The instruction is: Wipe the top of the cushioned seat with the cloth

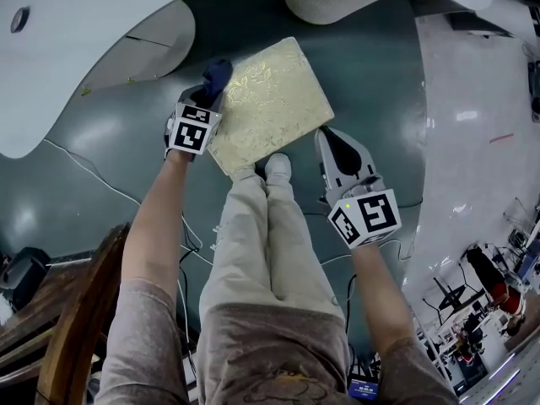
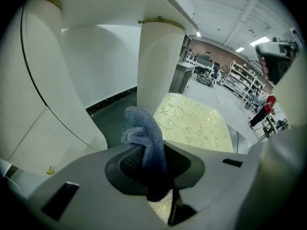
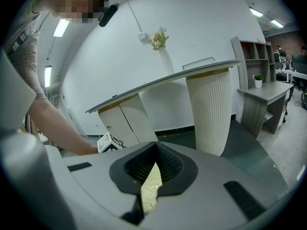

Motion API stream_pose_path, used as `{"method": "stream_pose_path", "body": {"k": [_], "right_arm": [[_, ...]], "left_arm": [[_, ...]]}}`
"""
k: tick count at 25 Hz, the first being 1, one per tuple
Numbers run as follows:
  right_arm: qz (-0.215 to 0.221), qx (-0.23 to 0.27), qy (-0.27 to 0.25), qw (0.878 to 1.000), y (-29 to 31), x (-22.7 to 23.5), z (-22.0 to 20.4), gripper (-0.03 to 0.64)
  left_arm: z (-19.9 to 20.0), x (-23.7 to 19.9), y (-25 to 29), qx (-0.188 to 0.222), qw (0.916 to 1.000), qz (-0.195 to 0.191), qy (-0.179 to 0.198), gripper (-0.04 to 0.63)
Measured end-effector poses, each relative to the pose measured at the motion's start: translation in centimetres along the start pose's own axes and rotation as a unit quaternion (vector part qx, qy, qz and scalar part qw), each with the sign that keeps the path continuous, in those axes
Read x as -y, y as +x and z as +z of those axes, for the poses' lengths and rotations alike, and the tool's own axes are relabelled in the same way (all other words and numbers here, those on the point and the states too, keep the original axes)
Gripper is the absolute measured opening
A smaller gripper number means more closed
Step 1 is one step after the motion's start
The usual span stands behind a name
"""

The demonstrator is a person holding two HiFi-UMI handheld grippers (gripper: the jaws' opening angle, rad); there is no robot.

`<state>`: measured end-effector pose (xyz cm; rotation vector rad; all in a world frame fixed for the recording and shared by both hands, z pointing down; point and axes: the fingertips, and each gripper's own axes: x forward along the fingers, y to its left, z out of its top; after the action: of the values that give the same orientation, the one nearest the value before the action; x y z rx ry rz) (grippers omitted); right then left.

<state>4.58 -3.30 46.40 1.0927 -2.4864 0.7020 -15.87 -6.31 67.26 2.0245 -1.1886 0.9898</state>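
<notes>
The cushioned seat (image 1: 270, 104) is a pale gold square with a leaf pattern, low on the dark green floor in front of my feet. In the head view my left gripper (image 1: 211, 91) hangs over the seat's left edge, shut on a blue cloth (image 1: 217, 74). The left gripper view shows the cloth (image 2: 144, 135) bunched up between the jaws of that gripper (image 2: 151, 162), with the seat (image 2: 194, 123) just beyond. My right gripper (image 1: 329, 137) is at the seat's near right corner, shut with nothing in it. A sliver of the seat (image 3: 151, 188) shows through the right gripper (image 3: 152, 169).
A white curved counter (image 1: 76, 32) arcs over the far side, with a ribbed white pillar (image 2: 160, 66) right behind the seat. A shoe (image 1: 277, 169) touches the seat's near corner. Thin cables (image 1: 93, 175) cross the floor at left, beside wooden furniture (image 1: 76, 310).
</notes>
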Motion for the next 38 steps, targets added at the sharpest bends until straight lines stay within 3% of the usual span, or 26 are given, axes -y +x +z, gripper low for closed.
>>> {"method": "stream_pose_path", "body": {"k": [27,38], "right_arm": [[-0.008,0.004,0.003,1.000,-2.4,-0.9,-1.4,0.005],[-0.012,0.004,0.005,1.000,-2.9,-1.0,-1.9,0.005]], "left_arm": [[-4.1,10.4,-1.2,-0.001,0.9969,-0.072,0.033,0.091],[-6.1,14.4,-1.8,0.000,0.9941,-0.109,-0.002,0.091]]}}
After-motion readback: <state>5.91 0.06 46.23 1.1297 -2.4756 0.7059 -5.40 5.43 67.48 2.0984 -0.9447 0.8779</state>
